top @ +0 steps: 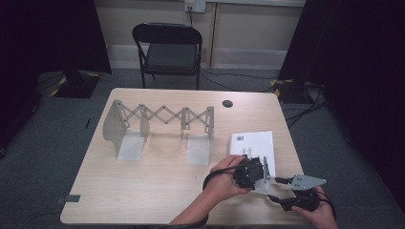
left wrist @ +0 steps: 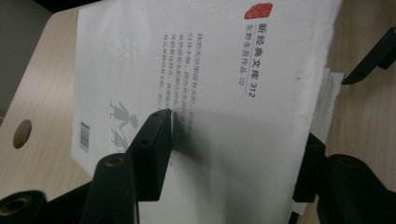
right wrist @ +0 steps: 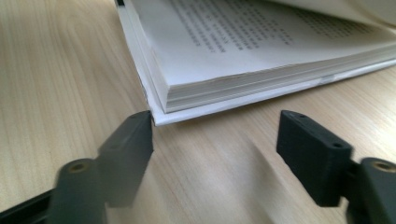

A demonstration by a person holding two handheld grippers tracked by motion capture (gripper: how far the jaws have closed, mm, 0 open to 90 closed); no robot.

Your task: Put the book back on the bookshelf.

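The white paperback book point(top: 253, 143) lies on the wooden table point(top: 157, 186), toward its four-o'clock corner, with its back cover point(left wrist: 210, 84) lifted off the page block. In the left gripper view that cover carries a barcode, grey figures, lines of printed text and a red seal, and the left gripper point(top: 255, 174) is clenched on it: one black jaw lies on the outer face and the other sits behind the cover's edge. In the right gripper view the open page block point(right wrist: 261, 51) shows printed text, its corner resting on the tabletop. The right gripper point(right wrist: 215, 140) sits low at that corner with its jaws released and spread wide; one jaw tip is just at the corner of the bottom cover, the other well clear on bare wood. From the book, an expanding metal book rack point(top: 160, 129) stands at nine o'clock, a round cable hole point(top: 228, 103) at eleven, and a black folding chair point(top: 168, 50) beyond the table's far edge.
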